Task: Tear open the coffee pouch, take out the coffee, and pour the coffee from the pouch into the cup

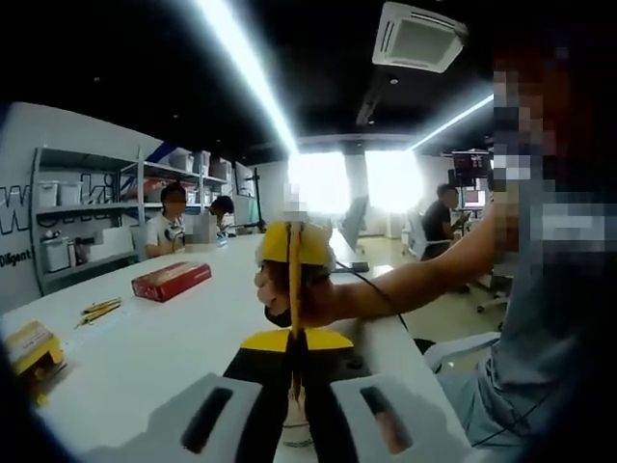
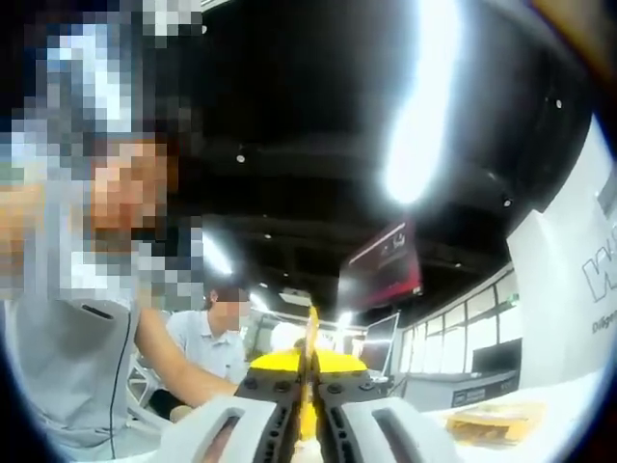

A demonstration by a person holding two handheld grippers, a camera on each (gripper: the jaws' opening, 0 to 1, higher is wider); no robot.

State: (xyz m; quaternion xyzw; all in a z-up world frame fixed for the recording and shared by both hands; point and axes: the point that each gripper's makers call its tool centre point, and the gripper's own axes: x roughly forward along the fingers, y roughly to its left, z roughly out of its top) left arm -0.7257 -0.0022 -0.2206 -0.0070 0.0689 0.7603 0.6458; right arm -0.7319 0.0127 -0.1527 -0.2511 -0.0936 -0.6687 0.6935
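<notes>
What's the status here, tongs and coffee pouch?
Left tongs shut on yellow coffee pouch. Right tongs shut on the same pouch, edge-on. Pouch held up over the white table; cup unseen.

Both views close, perhaps facing oppositely.
</notes>
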